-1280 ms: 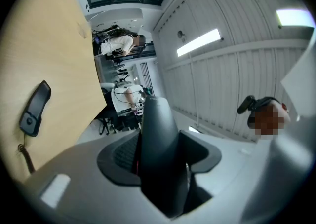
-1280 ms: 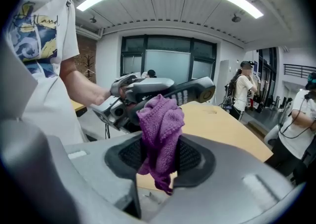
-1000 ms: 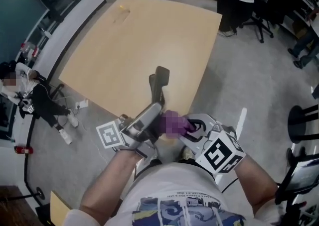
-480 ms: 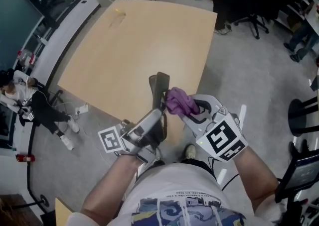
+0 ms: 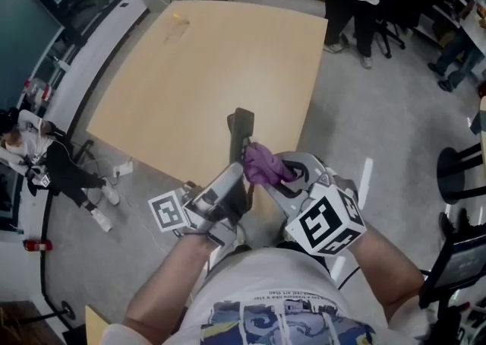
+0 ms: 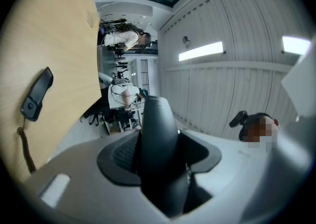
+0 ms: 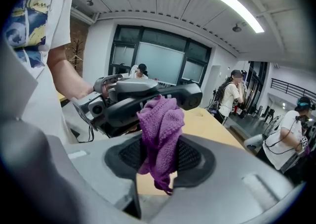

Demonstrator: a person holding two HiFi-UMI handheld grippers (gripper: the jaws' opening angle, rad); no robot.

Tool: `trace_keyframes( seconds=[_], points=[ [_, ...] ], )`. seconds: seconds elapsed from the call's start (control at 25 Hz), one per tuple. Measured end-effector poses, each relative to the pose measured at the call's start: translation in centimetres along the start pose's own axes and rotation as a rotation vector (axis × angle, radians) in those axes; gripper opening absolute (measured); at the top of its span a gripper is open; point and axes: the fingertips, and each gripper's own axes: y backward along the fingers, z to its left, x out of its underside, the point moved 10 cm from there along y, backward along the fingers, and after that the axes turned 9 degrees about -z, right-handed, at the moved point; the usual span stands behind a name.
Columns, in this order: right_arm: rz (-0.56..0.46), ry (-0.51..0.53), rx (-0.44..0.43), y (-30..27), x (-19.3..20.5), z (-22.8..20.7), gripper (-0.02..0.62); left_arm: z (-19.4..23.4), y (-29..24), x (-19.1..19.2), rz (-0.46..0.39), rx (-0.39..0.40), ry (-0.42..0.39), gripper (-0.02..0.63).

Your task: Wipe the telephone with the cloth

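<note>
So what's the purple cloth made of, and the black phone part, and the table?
The purple cloth looks like soft knitted yarn: bumpy stitches show and it droops. The black phone handset looks like hard plastic, smooth with a slight sheen. The table looks like pale wood or wood-look laminate, flat and matte; I can't tell which.

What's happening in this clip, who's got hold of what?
A person stands at the near edge of a wooden table with a gripper in each hand. The left gripper is shut on a black telephone handset and holds it up. The right gripper pinches a bunched purple cloth, and the cloth is pressed against the side of the handset. Wiping looks to be under way.
</note>
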Motion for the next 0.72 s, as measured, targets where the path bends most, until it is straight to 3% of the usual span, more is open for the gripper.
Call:
trace_keyframes(
  seconds=[0.72],
  points=[
    [0.067,-0.004,-0.107,1.1,1.5,4.9,0.140,0.6,0.3,-1.0,-0.024,0.006,0.044,0.255]
  ],
)
